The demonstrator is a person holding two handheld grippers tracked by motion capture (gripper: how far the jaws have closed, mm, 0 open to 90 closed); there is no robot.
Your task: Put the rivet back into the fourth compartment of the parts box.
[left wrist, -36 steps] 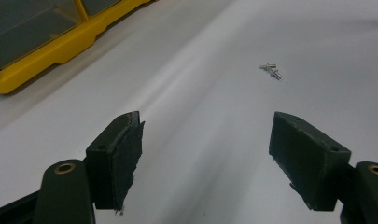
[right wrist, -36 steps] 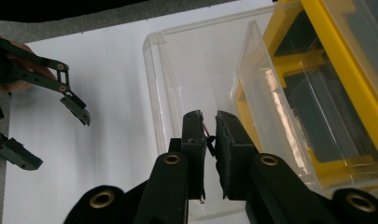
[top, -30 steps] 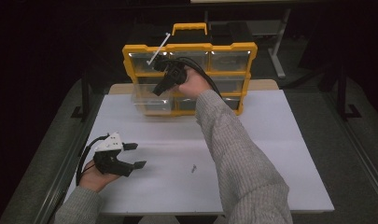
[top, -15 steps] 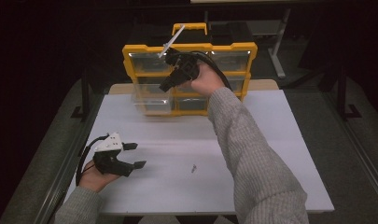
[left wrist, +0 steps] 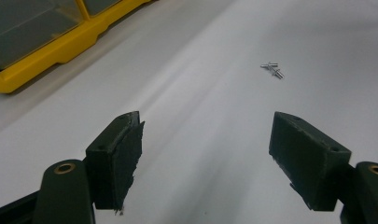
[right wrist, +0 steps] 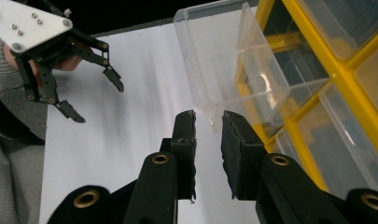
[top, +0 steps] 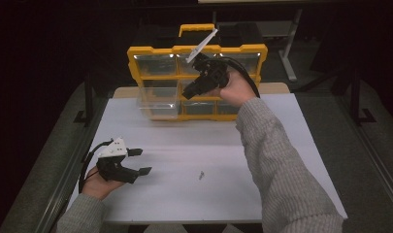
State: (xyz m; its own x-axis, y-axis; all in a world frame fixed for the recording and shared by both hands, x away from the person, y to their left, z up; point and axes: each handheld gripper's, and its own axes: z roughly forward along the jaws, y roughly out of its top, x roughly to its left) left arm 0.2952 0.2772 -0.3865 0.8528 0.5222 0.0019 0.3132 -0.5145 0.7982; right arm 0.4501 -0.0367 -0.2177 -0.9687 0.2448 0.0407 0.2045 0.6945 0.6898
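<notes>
A yellow organizer [top: 136, 53] with clear drawers stands at the back of the white table [top: 291, 145]. One clear drawer [top: 157, 99] in its left column is pulled out toward me and looks empty [right wrist: 224, 56]. My right gripper [top: 188, 93] is raised in front of the organizer's middle. Its jaws [right wrist: 209, 116] are open by a narrow gap, with nothing between them. My left gripper [top: 142, 161] rests low at the front left, wide open and empty [left wrist: 205, 126]. Two small metal screws [top: 201, 174] lie on the table to its right [left wrist: 272, 69].
The organizer's yellow frame [left wrist: 18, 77] rises beyond the left gripper. A dark metal rail [top: 63, 179] runs along the table's left edge. The left gripper [right wrist: 99, 102] shows far off in the right gripper view. Dark floor surrounds the table.
My right gripper has risen and moved right, away from the pulled-out drawer, to the organizer's upper middle. The left gripper has stayed put.
</notes>
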